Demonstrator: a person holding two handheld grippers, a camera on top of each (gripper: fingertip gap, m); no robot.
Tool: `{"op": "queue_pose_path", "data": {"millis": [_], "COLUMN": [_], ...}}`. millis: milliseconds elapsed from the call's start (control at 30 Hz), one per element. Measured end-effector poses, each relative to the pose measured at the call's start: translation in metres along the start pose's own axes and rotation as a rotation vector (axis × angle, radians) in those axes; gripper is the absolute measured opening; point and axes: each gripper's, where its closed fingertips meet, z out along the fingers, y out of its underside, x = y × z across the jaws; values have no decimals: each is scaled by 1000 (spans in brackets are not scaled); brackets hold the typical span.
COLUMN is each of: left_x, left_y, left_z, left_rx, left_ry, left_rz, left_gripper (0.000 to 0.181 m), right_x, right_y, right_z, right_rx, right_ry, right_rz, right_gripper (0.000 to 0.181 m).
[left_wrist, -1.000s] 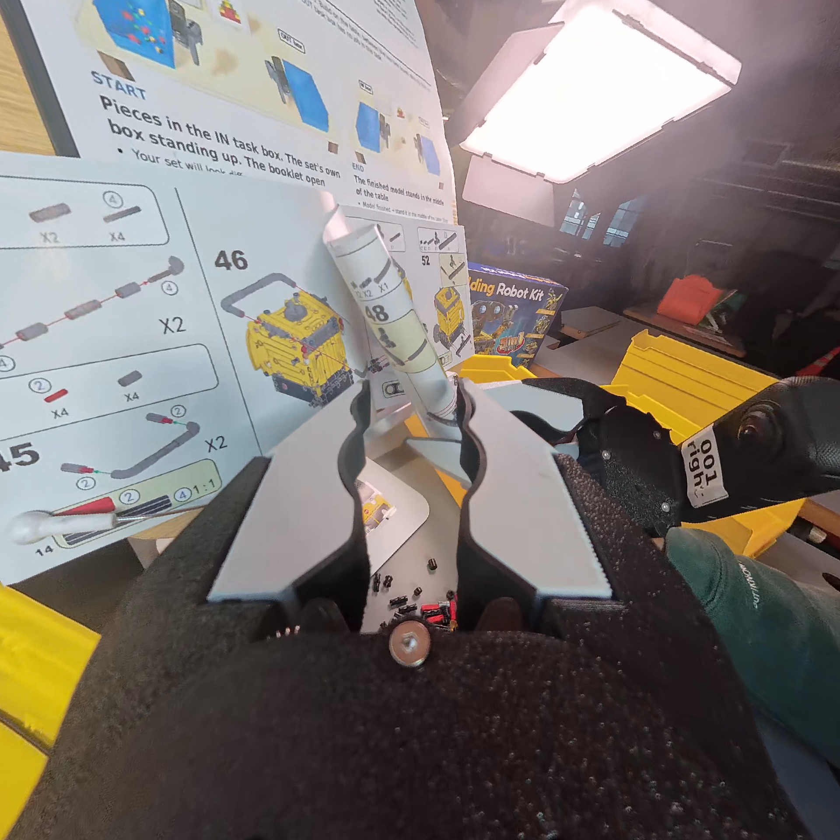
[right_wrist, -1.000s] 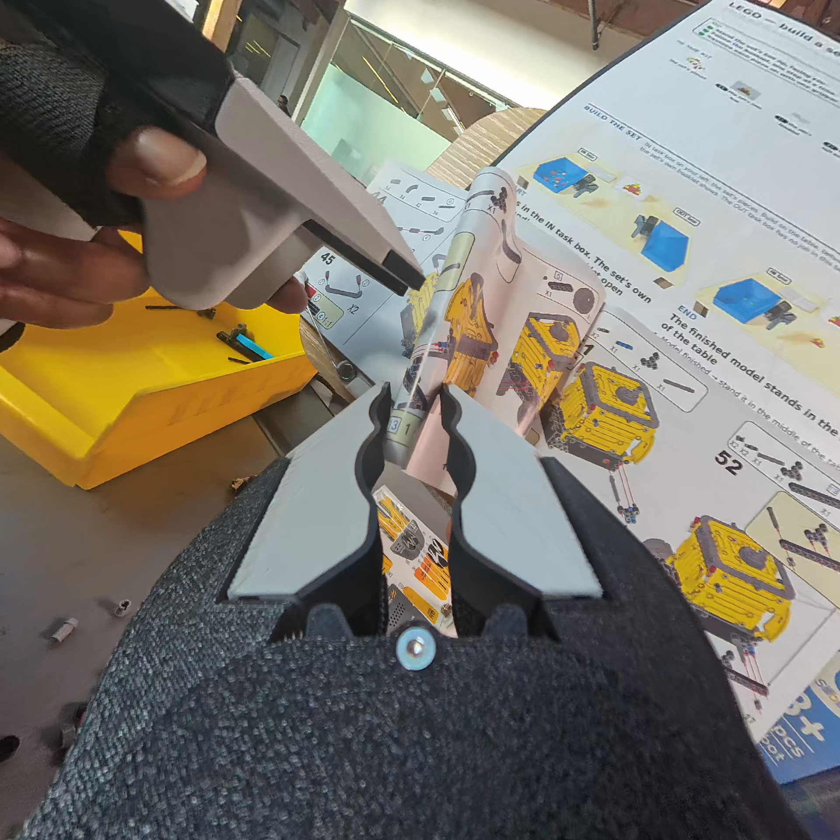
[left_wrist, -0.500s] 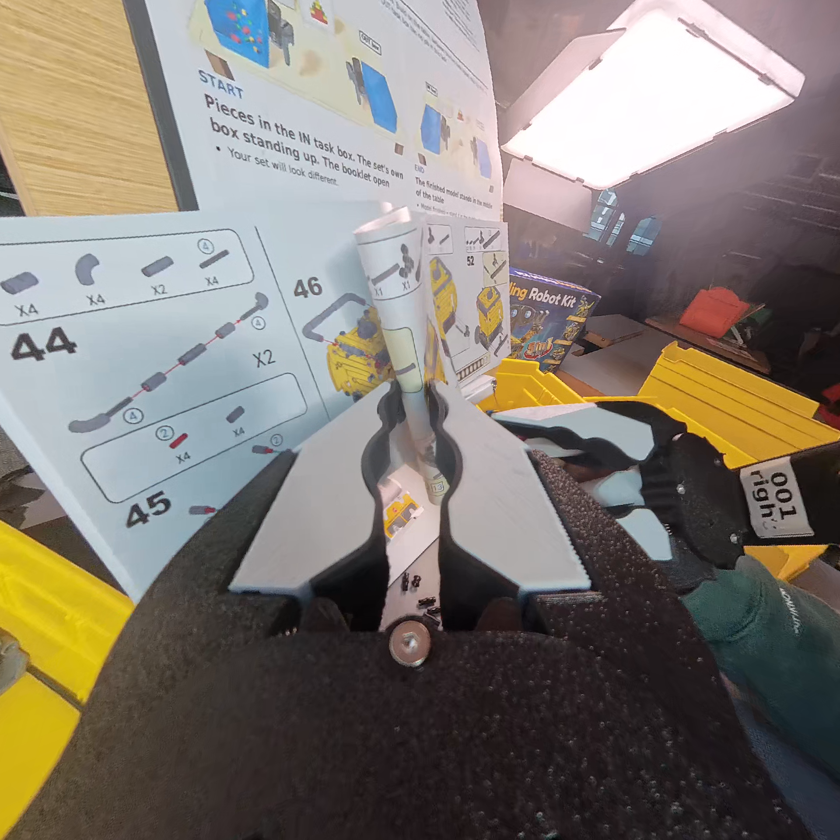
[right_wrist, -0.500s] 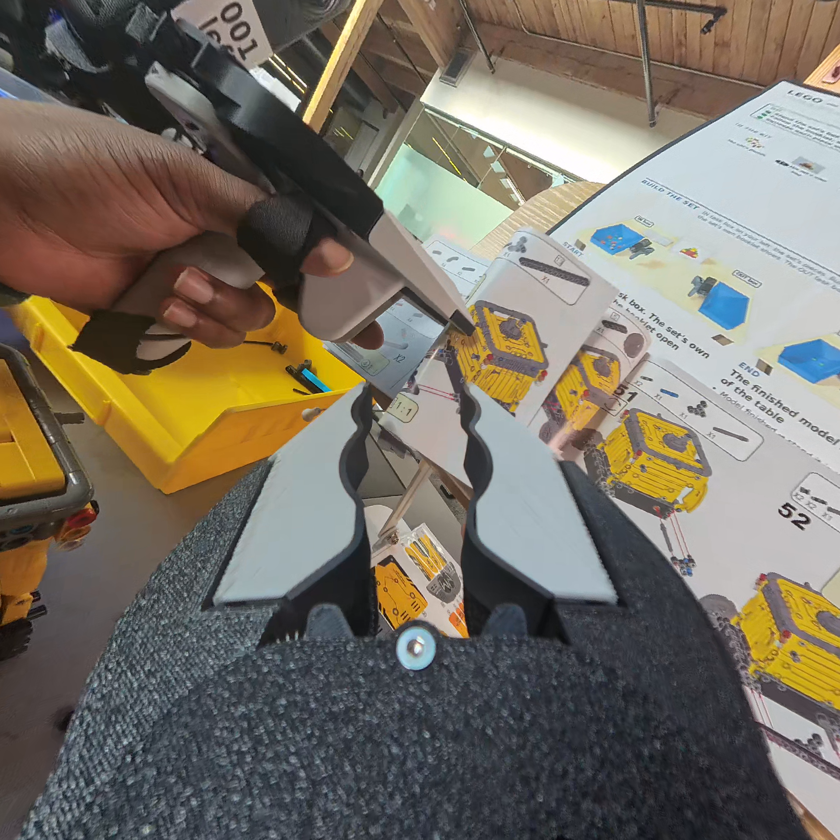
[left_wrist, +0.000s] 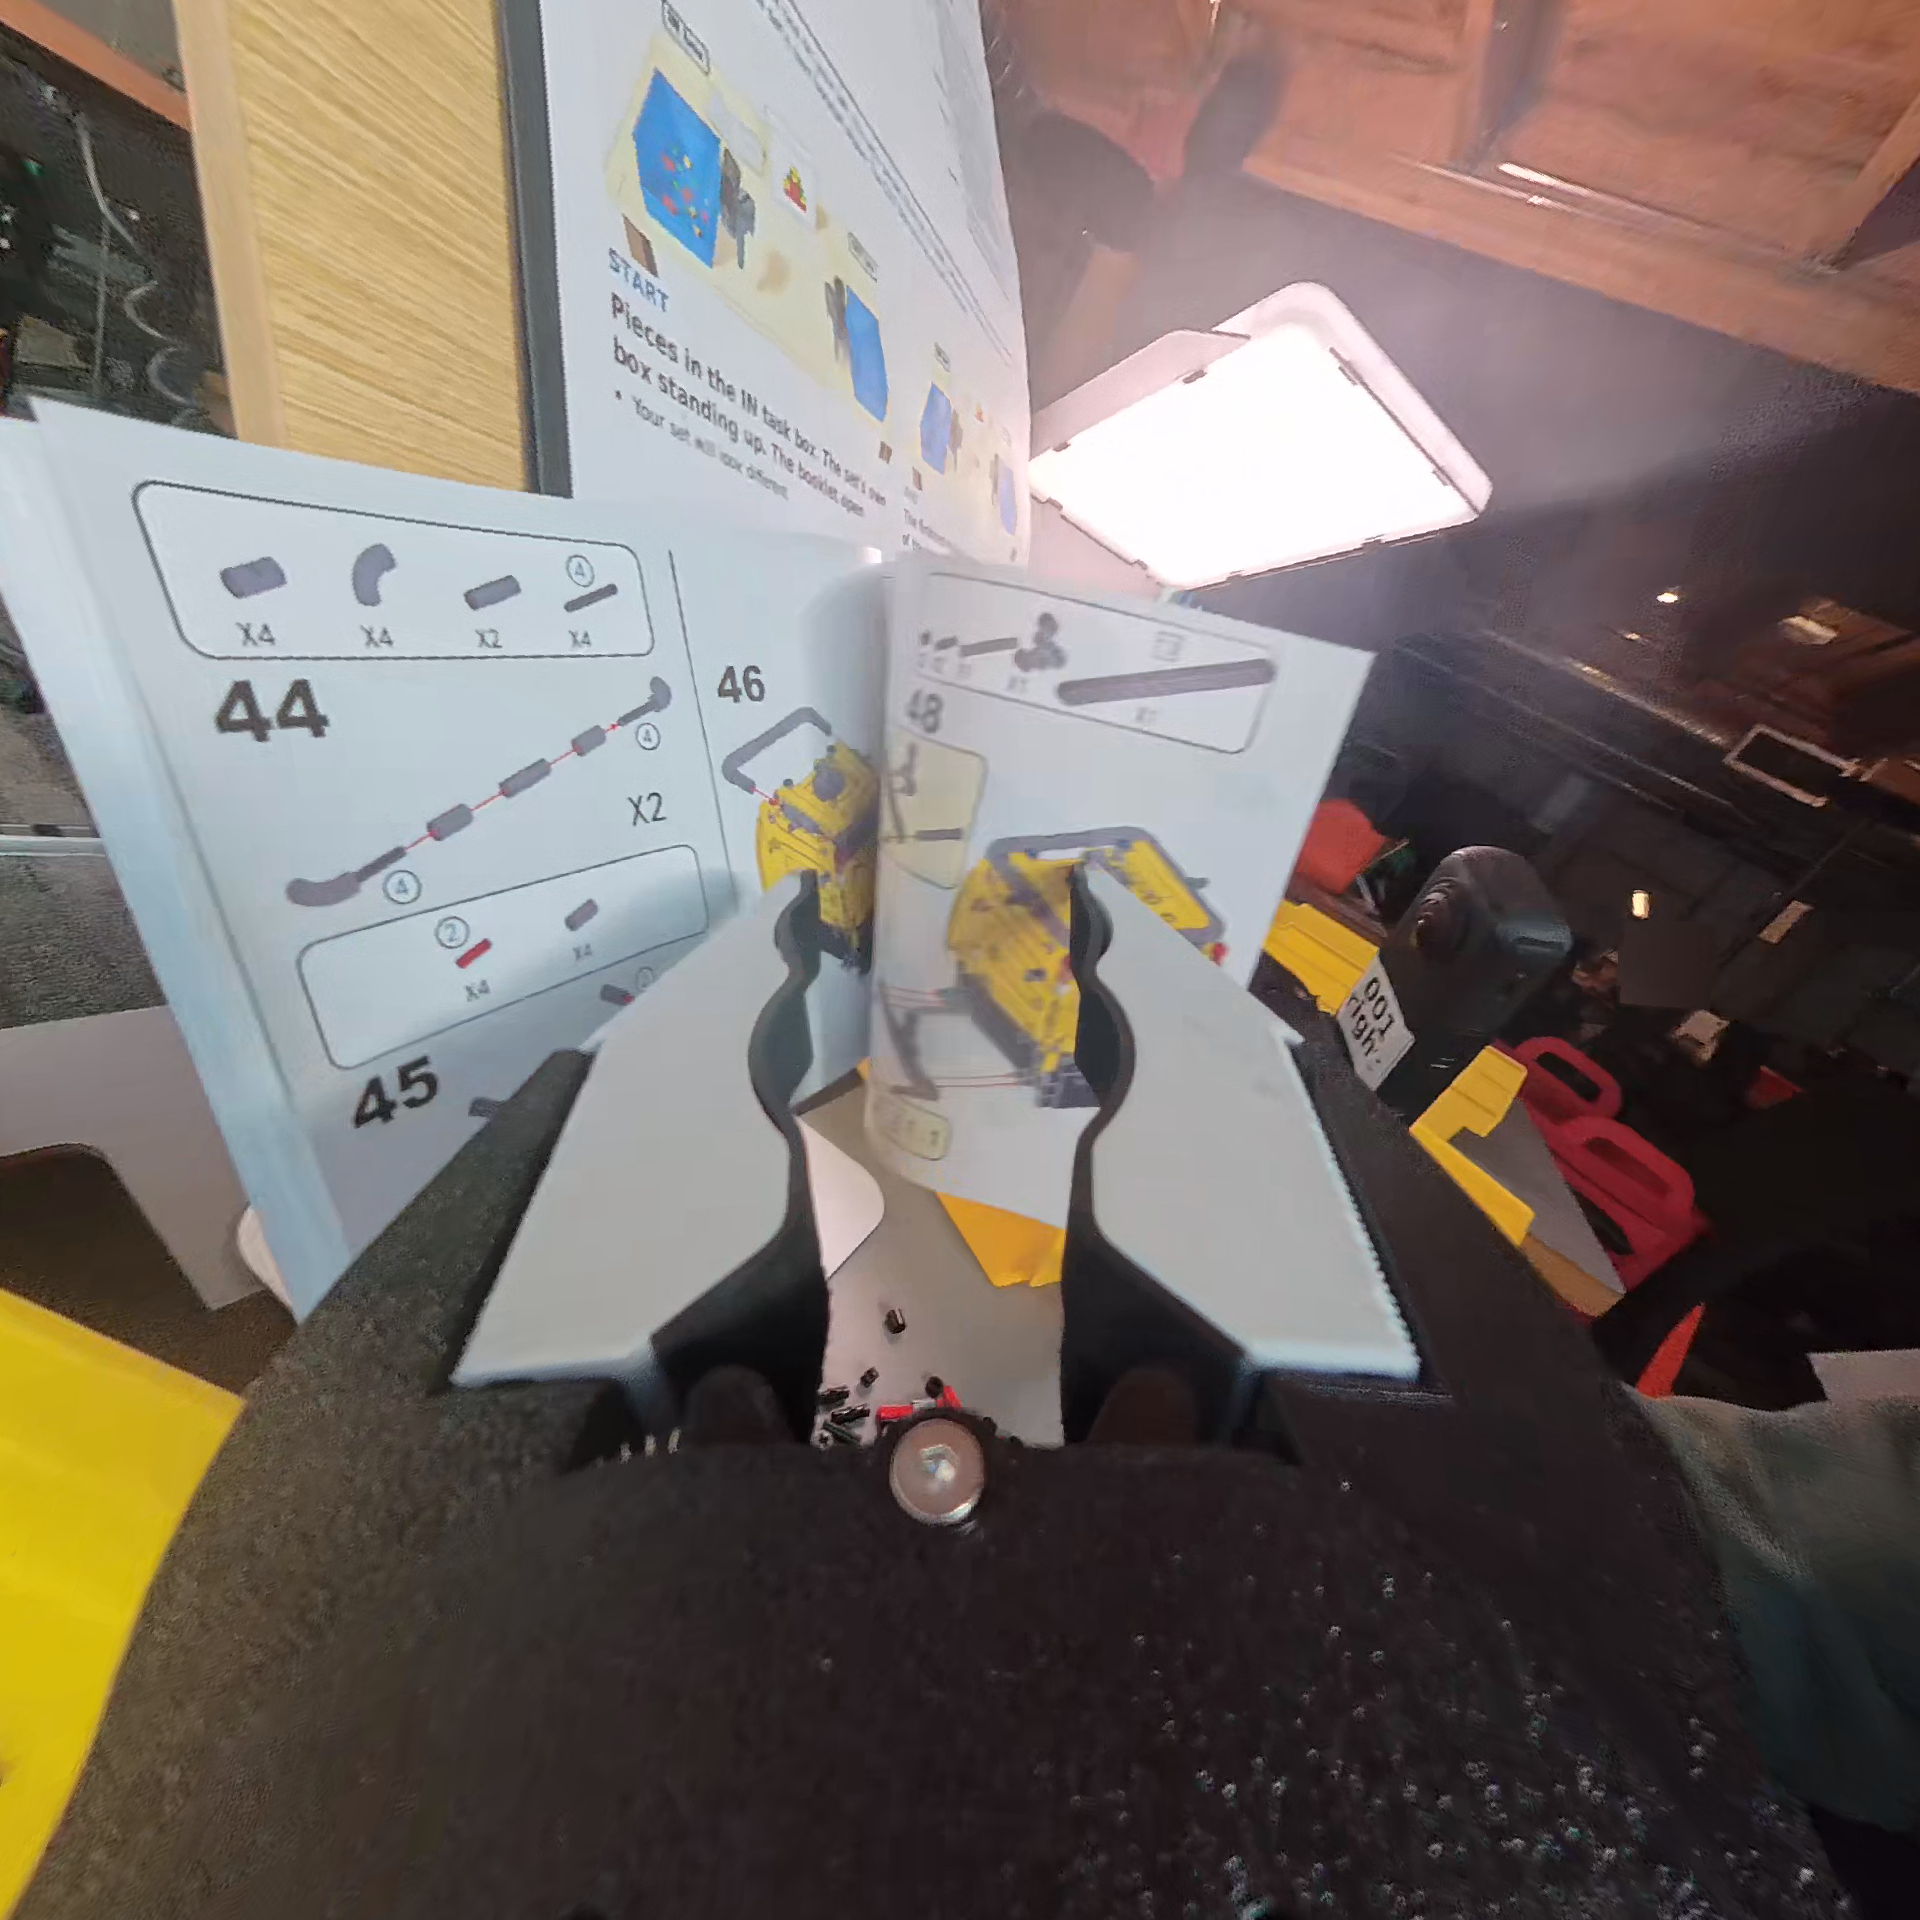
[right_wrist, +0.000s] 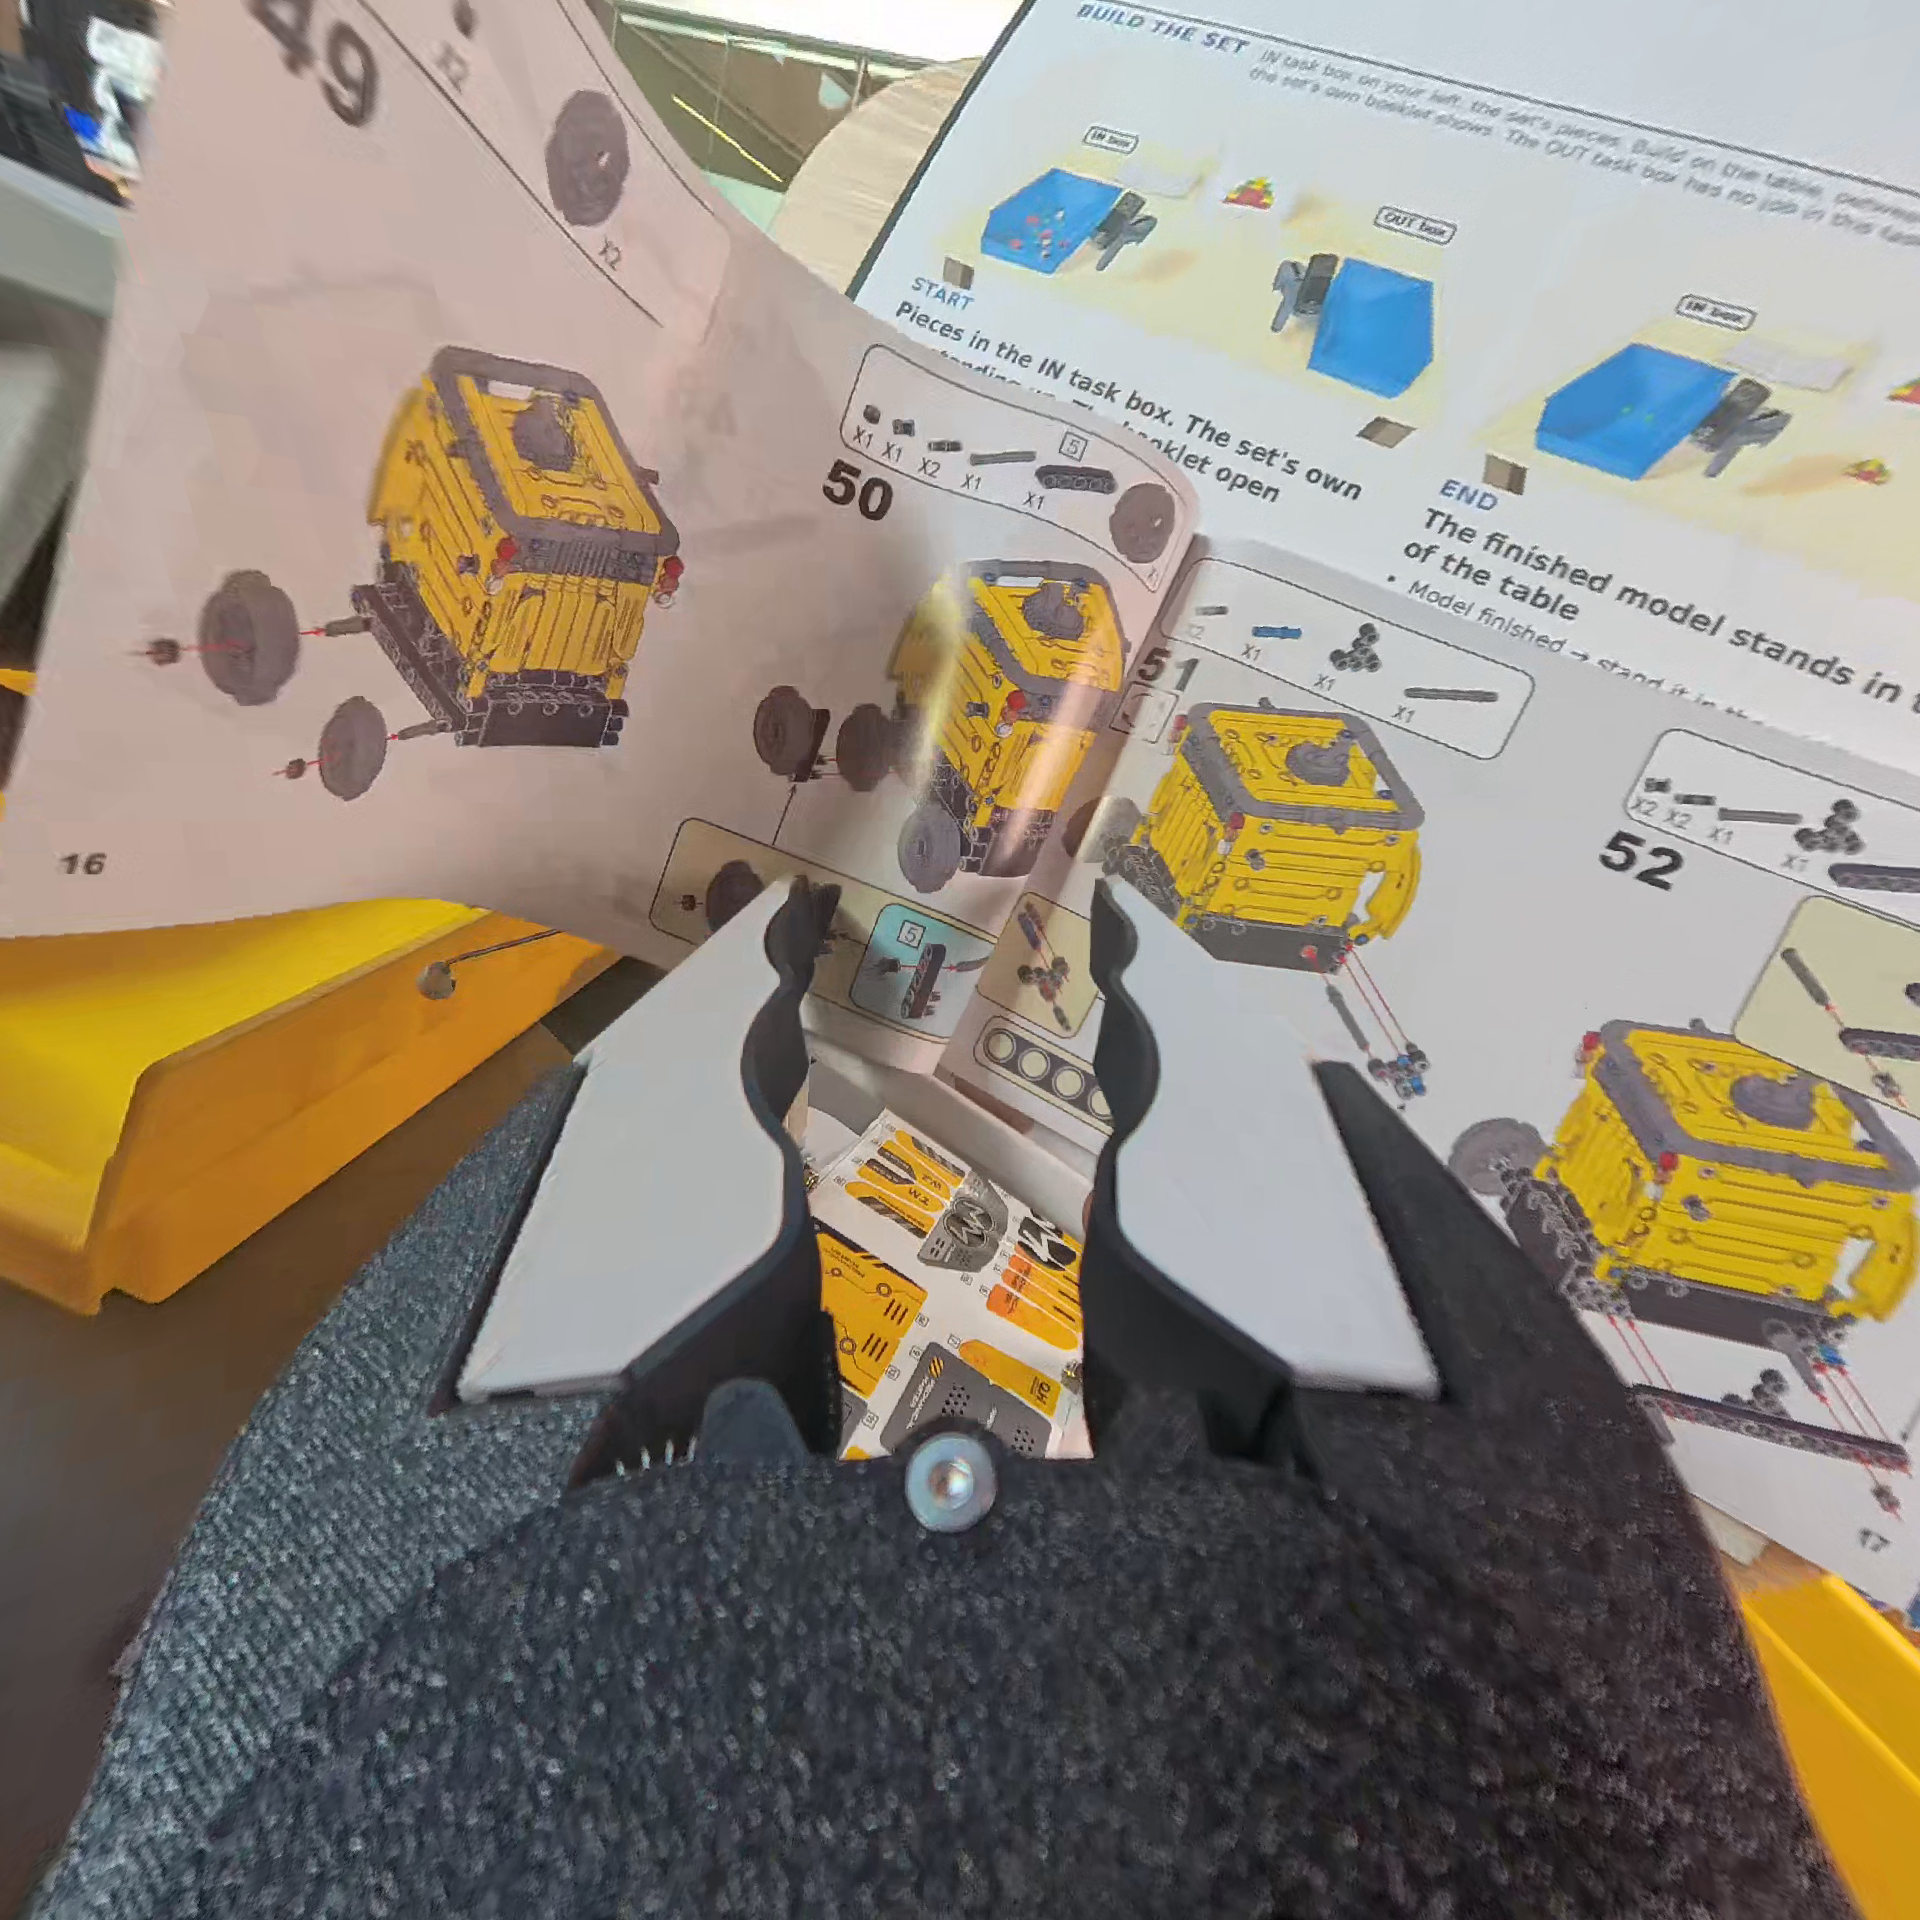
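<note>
left tongs (left_wrist: 940, 914): spread, empty, loose page (left_wrist: 1091, 883) of instruction booklet (left_wrist: 416, 790) standing between tips
right tongs (right_wrist: 945, 909): spread, empty, near curled page (right_wrist: 520, 520); sticker sheet (right_wrist: 935, 1268) on desk below

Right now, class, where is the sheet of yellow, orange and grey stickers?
In the right wrist view, the sheet of yellow, orange and grey stickers lies flat between the open right gripper's fingers, below the upright instruction booklet.

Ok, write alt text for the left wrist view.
The open left gripper faces an upright instruction booklet, one loose page standing between its fingers without being pinched. Behind stand an instruction poster and a bright light panel; small dark parts lie below.
</note>
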Motion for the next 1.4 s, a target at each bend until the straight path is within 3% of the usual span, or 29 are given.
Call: {"op": "queue_pose_path", "data": {"millis": [167,300,467,567,900,1033,1267,1400], "left_x": [19,7,-31,-44,-57,-59,-61,-61], "left_y": [-8,1,13,16,15,14,16,15], "left_z": [-23,-31,-36,-39,-42,-43,-43,-43], "left_rx": [86,76,39,41,45,48,52,50], "left_ry": [123,46,-156,-214,-283,-288,-304,-320], "left_rz": [-73,-23,-13,-11,30,29,54,88], "left_gripper": [56,53,13,0,0,0,0,0], "right_x": [-7,-7,-7,-6,-3,14,62,70], "right_y": [0,-1,0,1,-6,-15,20,27], "right_z": [8,12,12,11,2,-7,-13,-14], "right_rx": [-28,-48,-61,-61,-13,37,-121,-177], "right_ry": [35,56,60,61,50,79,302,335], "right_rz": [-25,-35,-34,-34,3,73,36,44], "right_gripper": [53,54,54,54,54,52,53,56]}}
